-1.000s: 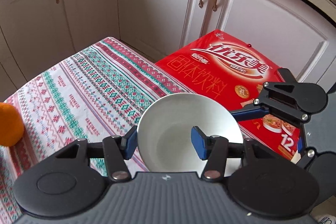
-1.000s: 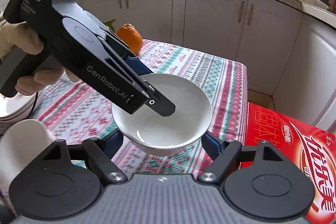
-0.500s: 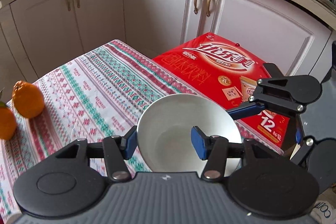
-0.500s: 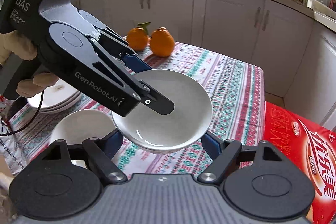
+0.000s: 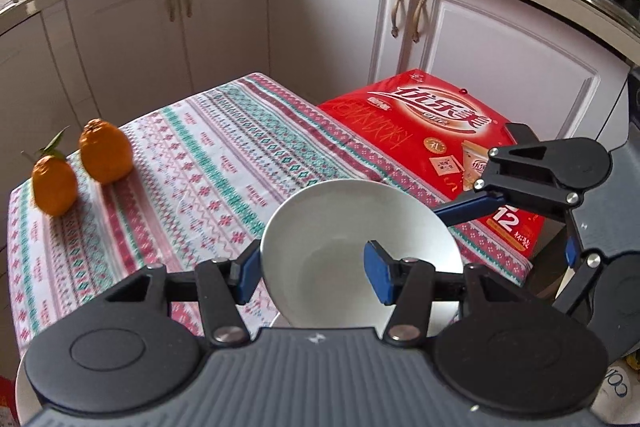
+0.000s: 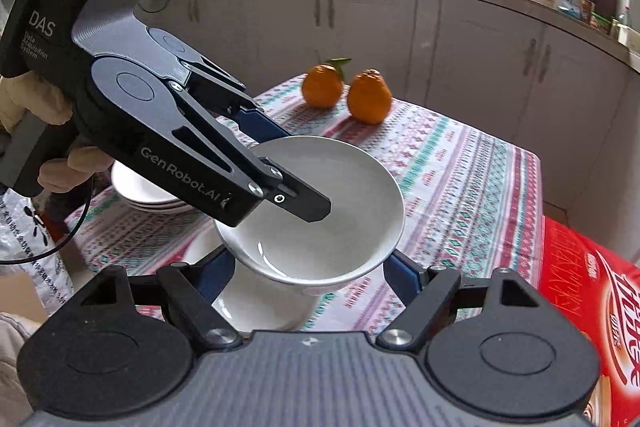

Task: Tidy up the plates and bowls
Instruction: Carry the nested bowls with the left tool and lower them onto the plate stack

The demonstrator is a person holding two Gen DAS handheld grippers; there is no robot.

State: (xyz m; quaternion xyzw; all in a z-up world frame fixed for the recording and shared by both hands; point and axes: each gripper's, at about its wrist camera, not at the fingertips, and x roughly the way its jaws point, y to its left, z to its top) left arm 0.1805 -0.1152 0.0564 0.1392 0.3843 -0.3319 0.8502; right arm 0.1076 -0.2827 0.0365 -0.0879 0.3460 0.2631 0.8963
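Rim of the white bowl (image 5: 352, 227) nearest the left camera is cut off behind the gripper body, and the second bowl (image 6: 256, 303) beneath it shows only as a slice in the right wrist view. Left gripper (image 5: 316, 271) comes in from the side, tilted down, one blue finger inside the bowl and one outside, clamped on its wall; bowl is held in the air, tipped, above the second bowl on the tabletop (image 5: 192, 163). Gloved hand (image 6: 36, 107) grips the left handle, partly hidden. Right gripper (image 6: 308, 271) has fingers spread wide either side of the bowl; contact can't be made out. Bowl is plain, glossy, empty. Plate stack (image 6: 144, 193) sits behind, mostly covered. Two oranges (image 6: 348, 93) at the far edge, red box (image 5: 436, 131) beside the tabletop.
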